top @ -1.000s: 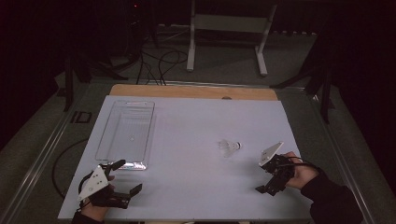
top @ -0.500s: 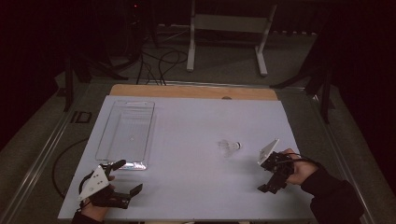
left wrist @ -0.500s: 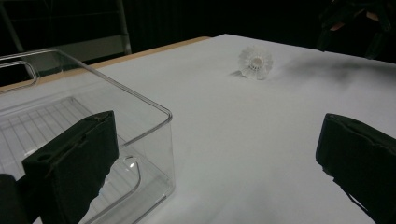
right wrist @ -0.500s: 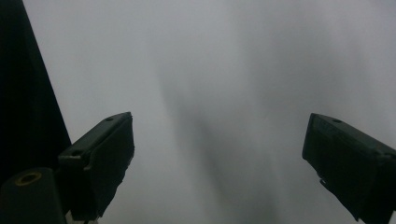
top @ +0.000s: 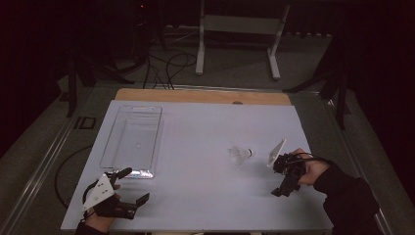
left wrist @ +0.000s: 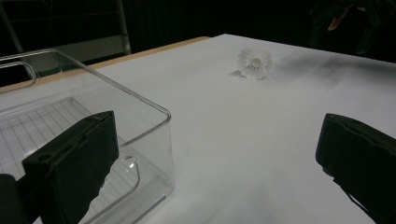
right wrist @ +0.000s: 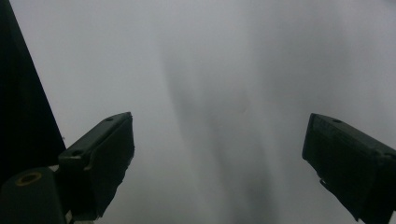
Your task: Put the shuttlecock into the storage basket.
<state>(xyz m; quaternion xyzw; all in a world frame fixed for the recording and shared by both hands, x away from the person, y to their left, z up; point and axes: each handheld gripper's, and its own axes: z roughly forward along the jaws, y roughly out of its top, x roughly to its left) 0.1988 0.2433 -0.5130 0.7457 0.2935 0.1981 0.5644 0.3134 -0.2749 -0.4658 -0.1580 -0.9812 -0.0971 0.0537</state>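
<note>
A white shuttlecock [top: 240, 154] lies on its side on the white table, right of centre; the left gripper view shows the shuttlecock [left wrist: 254, 62] ahead with its feather skirt facing the camera. My right gripper [top: 279, 177] is open just right of it, jaws tilted down at the bare table [right wrist: 217, 158], with nothing between them. At the table's front left corner my left gripper [top: 134, 185] is open and empty [left wrist: 215, 163], one jaw beside the near corner of a clear plastic tray [top: 110, 142].
The clear tray [left wrist: 154, 109] is empty and lies lengthwise along the table's left side. A wooden strip [top: 195, 95] runs along the far table edge. Beyond it are a metal stand [top: 235, 44] and cables on a dark floor.
The right gripper has shifted slightly, staying open near the shuttlecock. The shuttlecock, tray and left gripper have not moved.
</note>
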